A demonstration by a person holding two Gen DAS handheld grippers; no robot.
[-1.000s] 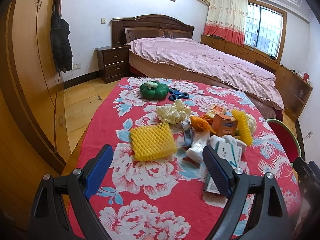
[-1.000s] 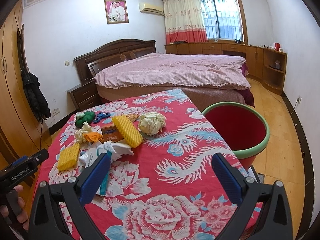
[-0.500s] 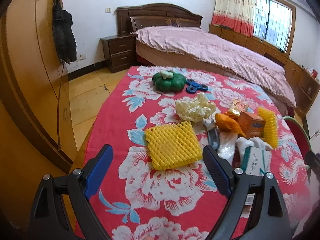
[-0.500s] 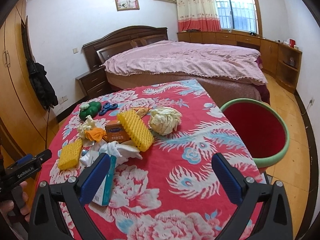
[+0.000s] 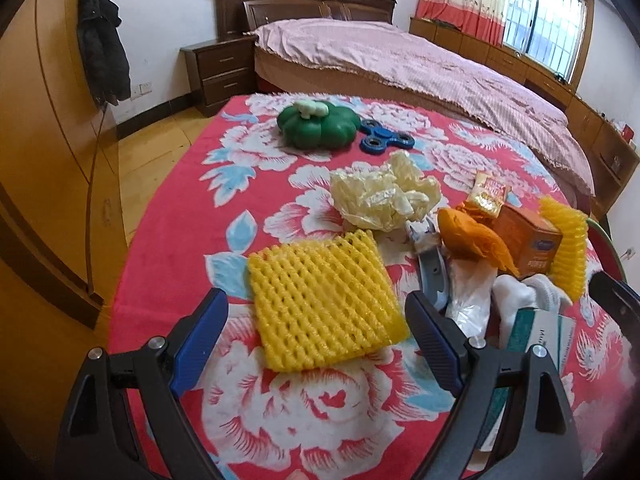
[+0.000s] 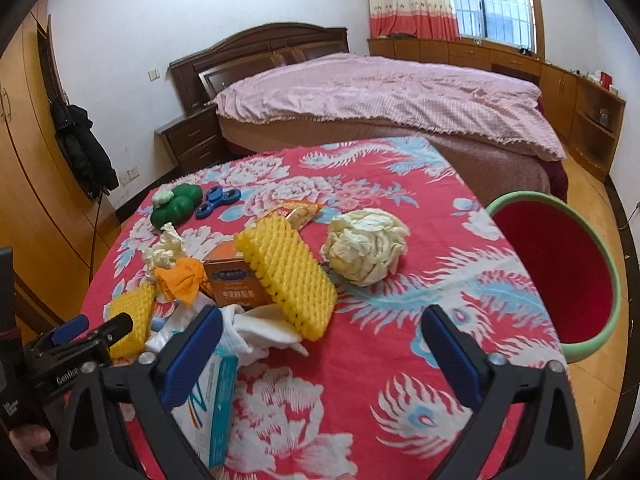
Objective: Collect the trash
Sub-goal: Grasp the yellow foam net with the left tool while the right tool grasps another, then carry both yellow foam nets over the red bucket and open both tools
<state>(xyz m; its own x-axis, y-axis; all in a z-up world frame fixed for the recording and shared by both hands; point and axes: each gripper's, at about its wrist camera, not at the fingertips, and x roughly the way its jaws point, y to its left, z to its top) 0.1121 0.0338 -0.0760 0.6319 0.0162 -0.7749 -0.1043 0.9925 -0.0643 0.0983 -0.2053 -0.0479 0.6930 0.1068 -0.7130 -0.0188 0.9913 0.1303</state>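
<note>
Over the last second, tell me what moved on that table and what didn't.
The left gripper advanced until its open fingers flank the flat yellow foam net. The right gripper came closer over the tablecloth, open and empty. Nothing was grasped; the trash and the red bin stayed put.

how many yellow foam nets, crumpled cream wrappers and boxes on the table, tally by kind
yellow foam nets: 2, the flat one and the tilted one
crumpled cream wrappers: 2, the left one and the ball-shaped one
boxes: 2, the orange box and the white-and-teal box
total: 6
</note>
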